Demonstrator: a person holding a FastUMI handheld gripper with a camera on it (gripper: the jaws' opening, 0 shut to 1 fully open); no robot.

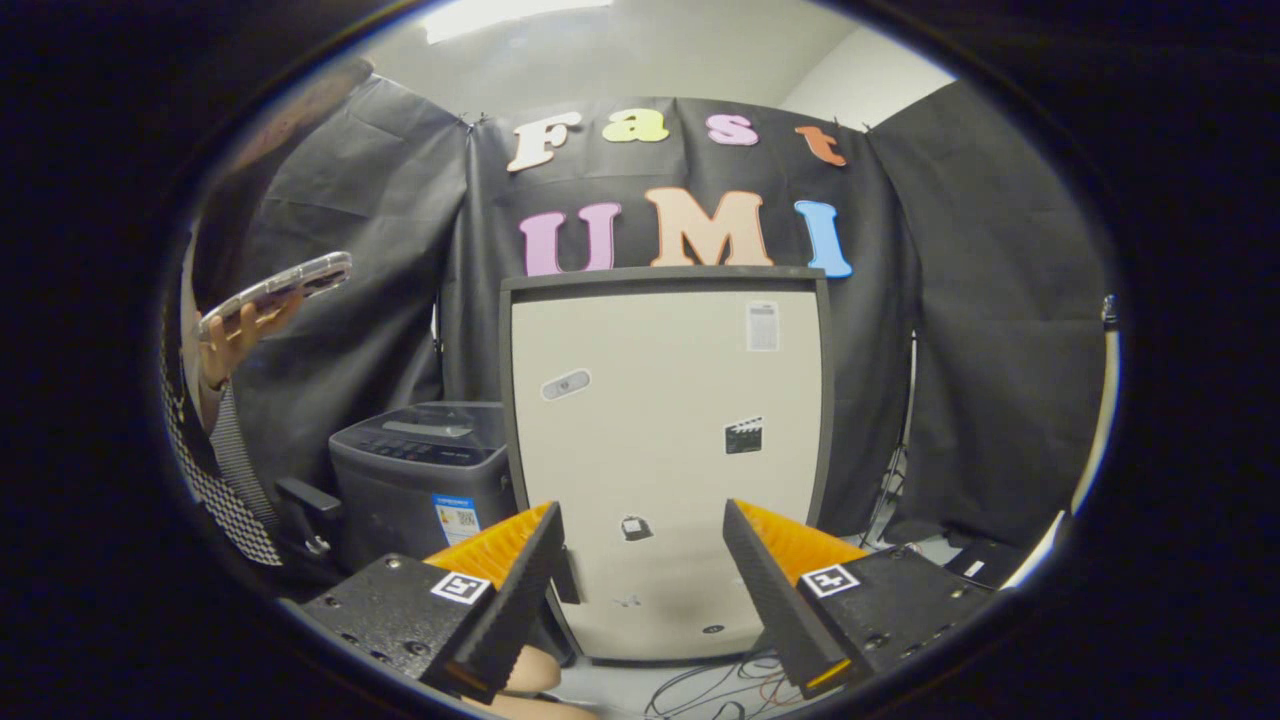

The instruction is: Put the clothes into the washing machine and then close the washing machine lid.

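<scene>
Gripper (640,560) held wide open and empty before the fridge (665,460).

The washing machine (420,480) is seen just left of the fridge, lid down; a phone (275,290) is held in a hand (235,340) farther left.

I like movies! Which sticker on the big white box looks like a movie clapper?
The black-and-white striped sticker, straight ahead beyond the open gripper. The other stickers on the white box lack stripes.
</scene>
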